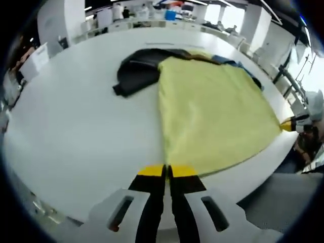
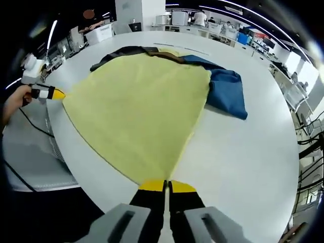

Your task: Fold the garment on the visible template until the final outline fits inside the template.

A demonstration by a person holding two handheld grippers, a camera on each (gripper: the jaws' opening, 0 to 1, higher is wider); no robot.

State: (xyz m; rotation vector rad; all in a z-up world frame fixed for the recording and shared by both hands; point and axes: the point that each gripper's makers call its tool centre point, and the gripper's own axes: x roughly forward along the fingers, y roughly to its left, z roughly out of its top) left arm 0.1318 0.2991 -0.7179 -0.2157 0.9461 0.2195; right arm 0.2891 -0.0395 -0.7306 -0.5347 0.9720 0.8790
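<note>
Yellow cloth of the garment [image 1: 212, 111] lay spread across the white bench [image 1: 76, 126], my left gripper [image 1: 166, 172] and right gripper [image 2: 166, 186] each clenched on a hem corner, and I judged one uneven tug could skew the fold.

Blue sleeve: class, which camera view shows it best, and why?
The right gripper view: the blue sleeve lies fully spread beside the yellow shirt. The left gripper view catches just a thin blue strip behind the shirt.
</note>
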